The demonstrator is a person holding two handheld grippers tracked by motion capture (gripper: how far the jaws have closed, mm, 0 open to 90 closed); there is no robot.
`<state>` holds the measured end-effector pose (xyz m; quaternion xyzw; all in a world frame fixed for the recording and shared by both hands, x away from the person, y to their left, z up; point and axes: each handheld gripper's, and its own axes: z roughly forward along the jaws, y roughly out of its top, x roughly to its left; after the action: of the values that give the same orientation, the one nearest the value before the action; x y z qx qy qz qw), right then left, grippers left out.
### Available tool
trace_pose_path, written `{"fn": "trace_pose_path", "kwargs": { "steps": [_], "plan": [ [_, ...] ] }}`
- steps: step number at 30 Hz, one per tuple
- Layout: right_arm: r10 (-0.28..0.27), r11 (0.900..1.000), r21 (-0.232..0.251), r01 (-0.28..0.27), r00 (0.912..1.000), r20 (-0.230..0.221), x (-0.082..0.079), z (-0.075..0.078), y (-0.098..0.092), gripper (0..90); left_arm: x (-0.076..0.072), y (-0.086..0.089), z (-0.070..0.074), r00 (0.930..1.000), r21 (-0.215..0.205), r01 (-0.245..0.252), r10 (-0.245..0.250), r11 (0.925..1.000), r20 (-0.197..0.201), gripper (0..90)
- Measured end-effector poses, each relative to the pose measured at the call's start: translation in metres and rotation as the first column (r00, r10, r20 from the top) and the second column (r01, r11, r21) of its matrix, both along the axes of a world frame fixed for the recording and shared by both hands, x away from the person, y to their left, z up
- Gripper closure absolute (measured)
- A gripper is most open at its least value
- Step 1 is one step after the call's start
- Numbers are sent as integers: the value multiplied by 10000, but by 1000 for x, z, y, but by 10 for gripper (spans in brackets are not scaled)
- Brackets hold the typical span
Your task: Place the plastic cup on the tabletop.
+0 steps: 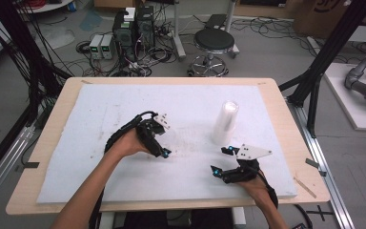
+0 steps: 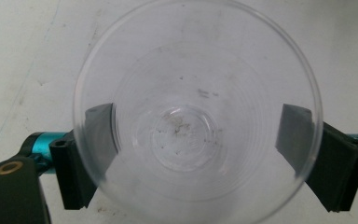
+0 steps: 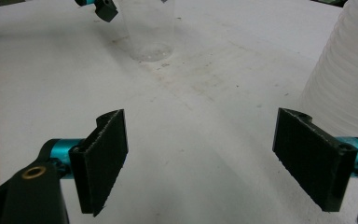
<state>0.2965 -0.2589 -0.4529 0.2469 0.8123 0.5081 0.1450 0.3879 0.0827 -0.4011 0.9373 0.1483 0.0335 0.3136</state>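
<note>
High view: the left gripper (image 1: 163, 151) points down at the white mat (image 1: 124, 109) left of centre. The right gripper (image 1: 220, 161) lies near the front right with its jaws wide apart, and the stack of cups (image 1: 225, 121) stands upright just beyond it.

Left gripper view: a clear plastic cup (image 2: 196, 112) stands upright on the mat between the spread jaws, which sit at its sides; whether the pads touch the wall I cannot tell.

Right gripper view: open, empty jaws; the clear cup (image 3: 149, 30) stands far off with the left gripper (image 3: 103, 8) beside it, the stack (image 3: 349, 79) at right.
</note>
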Motion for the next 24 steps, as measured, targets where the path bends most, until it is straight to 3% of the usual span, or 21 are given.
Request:
{"fn": "trace_pose_path", "kwargs": {
  "steps": [8,13,16,18,20,21,23,24],
  "plan": [
    [-9,10000,59,10,10000,-61,0,0,0,175,-16,41,-2,9982,-998,-508,536,9937,251,126],
    [-107,9998,162,107,9999,11,0,0,-2,175,-34,73,1,9937,-1881,-904,1012,9780,482,126],
    [-196,9993,322,196,9998,5,0,0,-4,175,-47,92,-2,9871,-2540,-1304,1495,9584,572,126],
    [-276,9987,419,277,9996,-13,-1,0,-5,175,-57,105,-7,9800,-3017,-1621,1890,9395,618,124],
    [-318,9985,452,319,9995,-17,0,0,-5,176,-65,115,-13,9715,-3441,-1933,2284,9188,640,123],
    [-323,9984,462,325,9995,-45,0,0,-5,175,-70,121,-18,9672,-3863,-2089,2481,8984,540,117],
    [-380,9982,460,382,9993,-60,0,0,-5,176,-77,130,-26,9559,-4231,-2397,2886,8738,546,116],
    [-436,9979,469,438,9990,-53,-1,0,-5,175,-80,133,-28,9498,-4322,-2529,3073,8656,595,115]
  ]
}}
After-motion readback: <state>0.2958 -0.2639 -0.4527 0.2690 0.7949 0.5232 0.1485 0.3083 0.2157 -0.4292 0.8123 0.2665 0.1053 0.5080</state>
